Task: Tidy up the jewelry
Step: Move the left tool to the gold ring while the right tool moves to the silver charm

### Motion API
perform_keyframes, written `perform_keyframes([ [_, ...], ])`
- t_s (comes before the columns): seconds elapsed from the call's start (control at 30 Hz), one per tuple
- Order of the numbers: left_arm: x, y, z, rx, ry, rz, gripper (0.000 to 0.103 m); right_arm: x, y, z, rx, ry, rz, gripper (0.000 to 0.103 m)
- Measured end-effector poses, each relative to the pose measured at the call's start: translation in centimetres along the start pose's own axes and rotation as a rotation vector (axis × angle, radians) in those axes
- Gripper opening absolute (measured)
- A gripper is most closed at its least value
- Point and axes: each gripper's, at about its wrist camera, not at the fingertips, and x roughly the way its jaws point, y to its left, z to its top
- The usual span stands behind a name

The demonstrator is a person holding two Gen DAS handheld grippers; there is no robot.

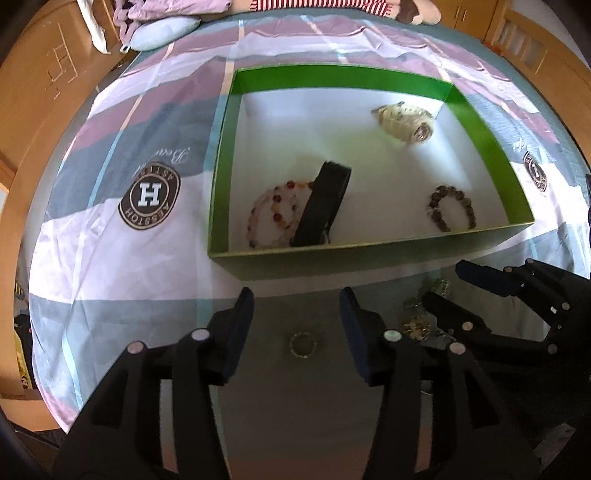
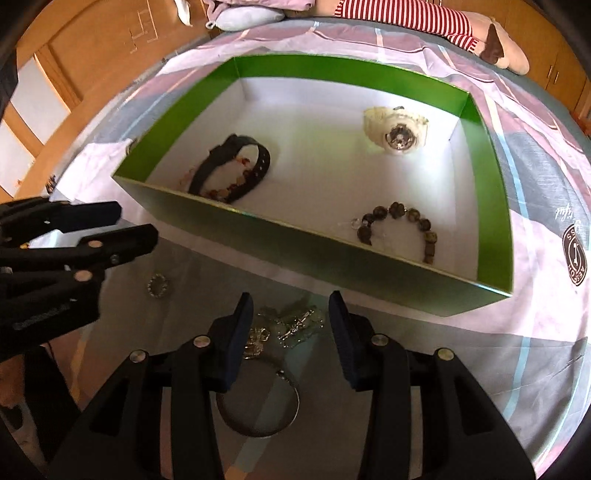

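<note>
A green box with a white floor lies on the bed. Inside it are a black watch, an orange bead bracelet under the black strap, a cream watch and a dark bead bracelet. My left gripper is open over a small ring on the sheet. My right gripper is open above a tangle of green and silver jewelry; a metal bangle lies beneath it.
The bed sheet is striped pink, grey and white, with round brown logos. A blue pillow and a striped plush toy lie at the far end. Wooden furniture flanks the bed.
</note>
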Motion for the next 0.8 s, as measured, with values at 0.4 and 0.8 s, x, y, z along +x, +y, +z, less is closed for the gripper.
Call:
perform_keyframes([
  [0.4,0.8,0.2,-0.2,0.005,0.038,0.023,0.055,-0.7,-1.7,-0.6,0.021,0.054,-0.055,0.006],
  [0.8,2.3,-0.7,-0.8,0.051,0.123,-0.012,0.058,-1.3,-3.4,-1.5,0.093,0.091,0.020,0.023],
])
